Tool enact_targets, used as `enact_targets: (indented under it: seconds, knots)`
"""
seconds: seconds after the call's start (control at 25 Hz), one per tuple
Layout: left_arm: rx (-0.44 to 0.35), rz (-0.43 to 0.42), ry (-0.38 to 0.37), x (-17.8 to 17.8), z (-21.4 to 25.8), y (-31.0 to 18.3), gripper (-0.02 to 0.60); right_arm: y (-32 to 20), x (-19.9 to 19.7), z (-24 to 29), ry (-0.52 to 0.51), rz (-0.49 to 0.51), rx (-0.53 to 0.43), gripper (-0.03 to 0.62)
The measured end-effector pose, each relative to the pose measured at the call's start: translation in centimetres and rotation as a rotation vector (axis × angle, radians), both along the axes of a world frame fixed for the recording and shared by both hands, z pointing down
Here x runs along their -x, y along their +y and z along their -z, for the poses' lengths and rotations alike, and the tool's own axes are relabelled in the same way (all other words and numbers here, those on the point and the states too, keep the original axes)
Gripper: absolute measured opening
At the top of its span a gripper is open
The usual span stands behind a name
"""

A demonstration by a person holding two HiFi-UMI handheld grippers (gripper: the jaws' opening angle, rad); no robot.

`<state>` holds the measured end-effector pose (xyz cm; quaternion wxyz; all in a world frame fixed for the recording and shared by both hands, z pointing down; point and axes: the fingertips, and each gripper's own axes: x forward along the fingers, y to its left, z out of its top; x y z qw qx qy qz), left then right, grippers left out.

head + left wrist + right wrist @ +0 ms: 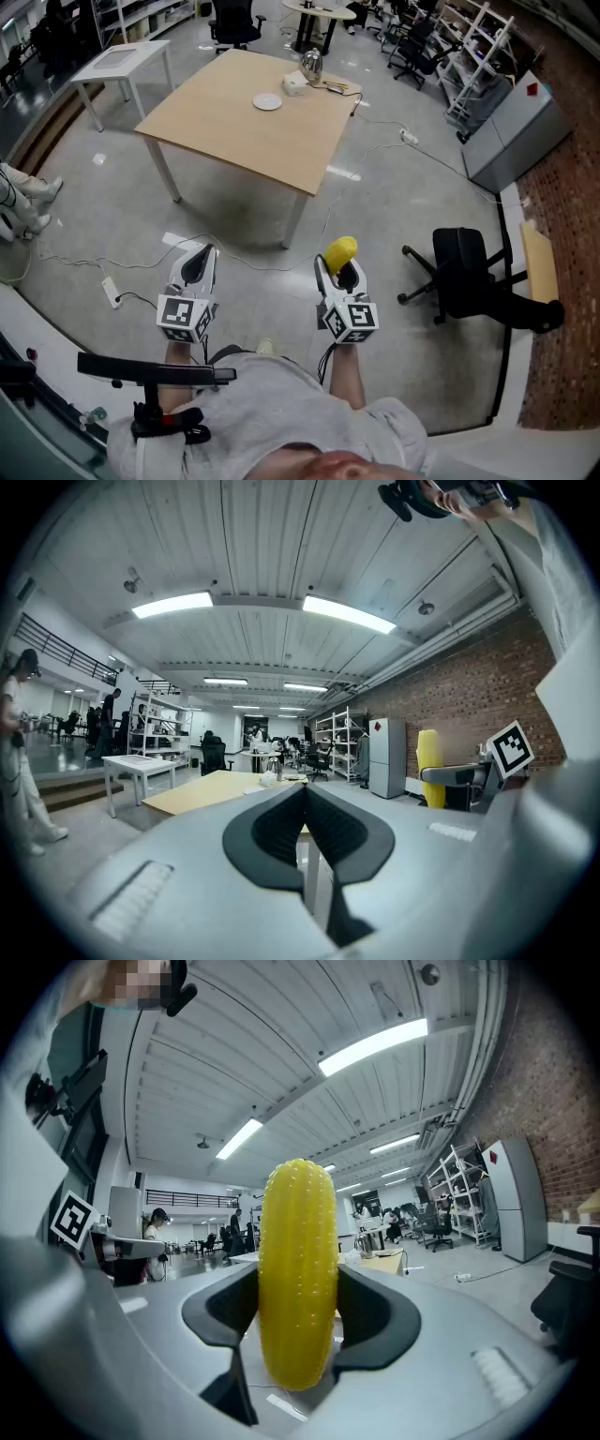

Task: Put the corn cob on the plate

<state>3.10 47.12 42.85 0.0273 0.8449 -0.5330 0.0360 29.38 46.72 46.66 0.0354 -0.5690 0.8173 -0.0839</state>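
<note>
The right gripper (298,1309) has its jaws clamped on the corn cob (298,1269), which stands upright between them. The left gripper (306,810) has its jaws pressed together, with nothing between. At 12 o'clock stands the table (234,136), with the plate (267,102) near its far edge. An office chair (466,272) sits at 3 o'clock and cables (131,267) trail at 9. Open floor (375,187) runs up to the table's near edge.

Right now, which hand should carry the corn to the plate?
The right gripper: its fingers clamp the corn cob. The left gripper is shut and empty. The plate is on the table.
</note>
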Motion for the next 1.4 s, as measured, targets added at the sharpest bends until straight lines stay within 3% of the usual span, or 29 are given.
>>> enact_targets:
  seconds: [0.76,1.0,1.4]
  knots:
    - [0.000,0.009,-0.015,-1.0,-0.3,-0.2,0.020,-0.8,-0.3,-0.4,-0.012,0.056,0.017,0.250]
    - [0.001,0.006,-0.021,-1.6,-0.4,-2.0,0.020,-2.7,-0.2,-1.1,-0.008,0.077,0.016,0.250]
    - [0.018,0.017,-0.012,1.0,-1.0,-8.8,0.020,-9.7,2.3,-1.4,0.012,0.095,0.022,0.250]
